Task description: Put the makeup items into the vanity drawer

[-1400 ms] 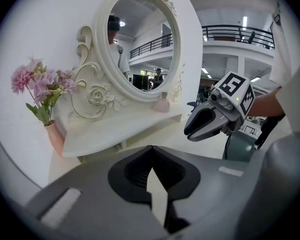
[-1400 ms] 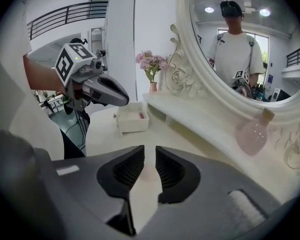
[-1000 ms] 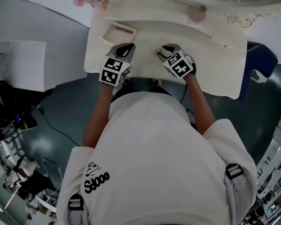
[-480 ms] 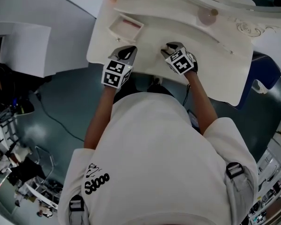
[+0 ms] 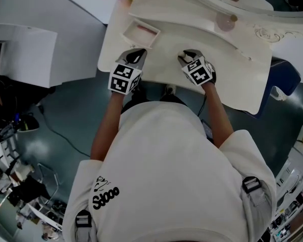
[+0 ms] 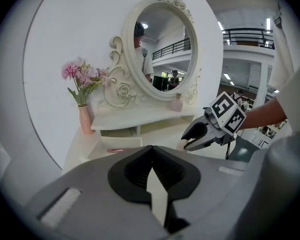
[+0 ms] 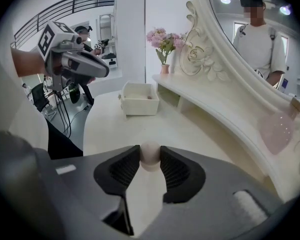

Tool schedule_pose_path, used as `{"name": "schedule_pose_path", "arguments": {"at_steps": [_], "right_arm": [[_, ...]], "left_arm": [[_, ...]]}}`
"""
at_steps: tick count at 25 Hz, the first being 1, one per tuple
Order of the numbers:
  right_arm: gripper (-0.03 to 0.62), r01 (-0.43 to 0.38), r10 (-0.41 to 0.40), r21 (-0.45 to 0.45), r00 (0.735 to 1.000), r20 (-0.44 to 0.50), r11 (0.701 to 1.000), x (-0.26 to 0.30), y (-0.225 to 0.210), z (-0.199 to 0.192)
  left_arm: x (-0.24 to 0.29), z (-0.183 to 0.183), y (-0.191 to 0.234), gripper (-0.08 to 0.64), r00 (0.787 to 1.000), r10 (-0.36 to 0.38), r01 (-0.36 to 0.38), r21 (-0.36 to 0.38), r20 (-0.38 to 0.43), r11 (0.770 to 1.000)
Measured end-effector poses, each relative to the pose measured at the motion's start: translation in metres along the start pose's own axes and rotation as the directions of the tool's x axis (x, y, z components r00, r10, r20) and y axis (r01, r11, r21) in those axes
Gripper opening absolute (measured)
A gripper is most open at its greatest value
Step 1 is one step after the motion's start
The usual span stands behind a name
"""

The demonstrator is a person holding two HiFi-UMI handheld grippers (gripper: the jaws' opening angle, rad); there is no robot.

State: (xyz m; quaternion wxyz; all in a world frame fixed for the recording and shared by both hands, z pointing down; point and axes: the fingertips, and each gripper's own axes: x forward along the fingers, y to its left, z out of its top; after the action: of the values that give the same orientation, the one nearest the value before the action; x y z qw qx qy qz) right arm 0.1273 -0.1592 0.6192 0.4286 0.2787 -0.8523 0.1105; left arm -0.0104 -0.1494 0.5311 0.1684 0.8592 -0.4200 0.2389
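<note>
The open drawer (image 5: 130,30) already holds one pink item (image 5: 146,31). The right gripper (image 7: 150,161), jaws just closing, pinches a rounded beige makeup sponge (image 7: 150,152) on the vanity top (image 7: 190,129). The left gripper (image 6: 153,174) is closed and empty, and a pink bottle (image 7: 276,129) waits on the shelf

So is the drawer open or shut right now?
Open: the drawer stands pulled out from under the shelf, its top uncovered, with a pink item lying inside.

Cream vanity table (image 5: 164,47), oval mirror (image 6: 162,49), white wall (image 6: 65,34), dark floor (image 5: 76,110).
</note>
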Motion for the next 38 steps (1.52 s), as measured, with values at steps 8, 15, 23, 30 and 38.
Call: {"name": "schedule_pose_path", "arguments": {"at_steps": [8, 15, 23, 30, 38], "right_arm": [[0.124, 0.073, -0.073, -0.005, 0.996, 0.049, 0.997, -0.02, -0.003, 0.043], [0.11, 0.086, -0.081, -0.054, 0.993, 0.09, 0.995, -0.022, 0.008, 0.089], [0.101, 0.06, -0.05, -0.097, 0.994, 0.102, 0.994, 0.003, 0.014, 0.131], [0.101, -0.022, 0.029, -0.093, 0.997, 0.078, 0.995, 0.051, 0.023, 0.151], [0.121, -0.014, 0.014, -0.023, 1.0, 0.004, 1.0, 0.112, 0.018, 0.165]], "left_arm": [[0.001, 0.019, 0.031, 0.017, 0.998, -0.026, 0.025, 0.01, 0.055, 1.0], [-0.006, 0.026, 0.057, 0.017, 0.996, -0.046, 0.045, 0.018, 0.078, 0.999], [-0.007, 0.02, 0.095, 0.017, 0.996, -0.026, 0.027, -0.01, 0.084, 1.0], [-0.005, -0.003, 0.13, 0.017, 0.998, 0.004, -0.001, -0.054, 0.057, 0.999], [-0.014, -0.038, 0.171, 0.017, 1.0, 0.007, -0.007, -0.107, 0.001, 0.994]]}}
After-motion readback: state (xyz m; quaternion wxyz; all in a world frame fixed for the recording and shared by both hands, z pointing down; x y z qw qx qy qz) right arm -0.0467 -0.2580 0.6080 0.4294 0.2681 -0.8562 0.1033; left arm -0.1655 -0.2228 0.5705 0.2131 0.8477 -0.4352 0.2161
